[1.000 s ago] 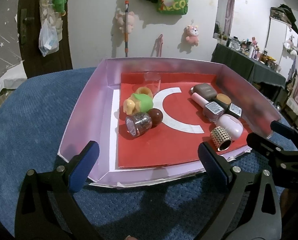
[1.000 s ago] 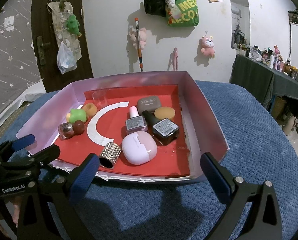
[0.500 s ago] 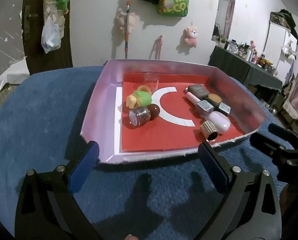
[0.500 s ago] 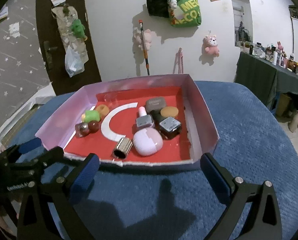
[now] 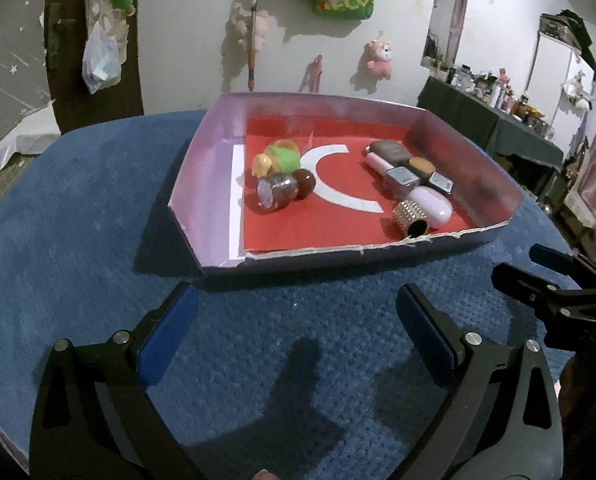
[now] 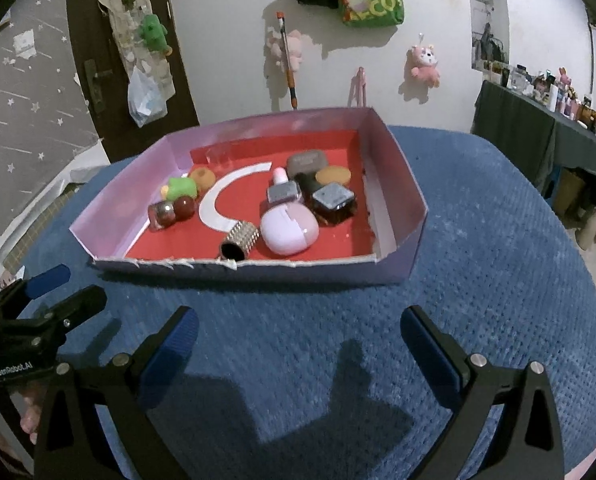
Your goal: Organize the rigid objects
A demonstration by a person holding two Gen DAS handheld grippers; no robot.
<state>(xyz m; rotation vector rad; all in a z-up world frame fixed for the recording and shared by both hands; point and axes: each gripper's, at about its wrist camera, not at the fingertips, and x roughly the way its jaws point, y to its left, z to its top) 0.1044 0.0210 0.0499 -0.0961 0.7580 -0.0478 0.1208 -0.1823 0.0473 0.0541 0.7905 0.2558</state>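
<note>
Claws first: left gripper (image 5: 293, 312) and right gripper (image 6: 298, 332) both stand apart and empty over the blue cushion (image 6: 478, 280), short of the near edge of the box (image 6: 412, 216). All objects lie inside it: studded tube (image 6: 239, 240) at the near edge, pink case (image 6: 289, 229) beside it. Sorting looks finished. Compared with a second ago, both grippers have drawn back from the box.

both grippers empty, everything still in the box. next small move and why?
Probably ease the right gripper forward over the torn near wall toward the studded cylinder. Both grippers hang open and empty above the blue cloth, short of the pink box; that cylinder lies on its side, nearest the edge and easiest to reach.
</note>
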